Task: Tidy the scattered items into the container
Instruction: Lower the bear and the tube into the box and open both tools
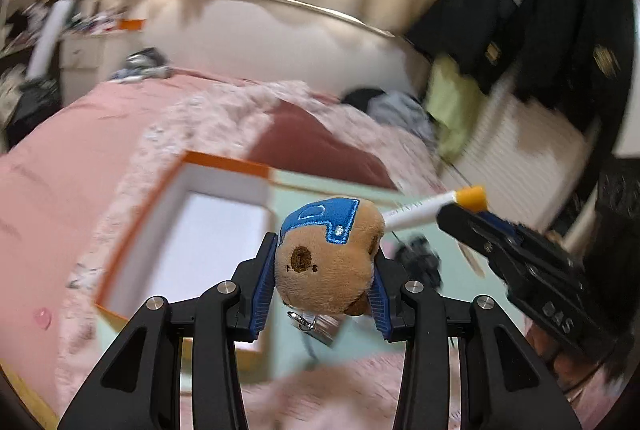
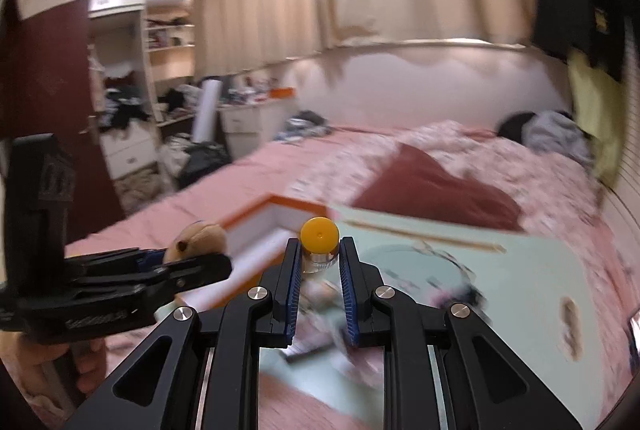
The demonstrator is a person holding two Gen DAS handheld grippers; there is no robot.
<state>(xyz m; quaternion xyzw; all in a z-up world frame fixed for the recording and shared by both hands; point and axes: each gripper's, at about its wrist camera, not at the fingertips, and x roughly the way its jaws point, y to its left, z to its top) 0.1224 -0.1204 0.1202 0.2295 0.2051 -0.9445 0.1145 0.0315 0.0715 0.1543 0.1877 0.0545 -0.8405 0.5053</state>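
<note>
Gripping from both sides, the left gripper (image 1: 324,270) has its blue pads pressed into a small brown plush toy (image 1: 328,254) with a blue cap, a metal clasp dangling loose beneath it. Just to its right, the right gripper (image 2: 320,262) is closed on a white tube with an orange cap (image 2: 319,236), held by its end so most of its length sticks out sideways. Both loads hang in the air above a pale green board (image 2: 500,270) lying on the pink bed (image 1: 80,149). Beyond them sits the container — an orange-rimmed white box (image 1: 224,161), its inside bare where visible. I'd judge two risks: the soft plush could squirm out of its narrow pinch, and the long tube could catch the box rim or the other gripper — the two sit close together.
</note>
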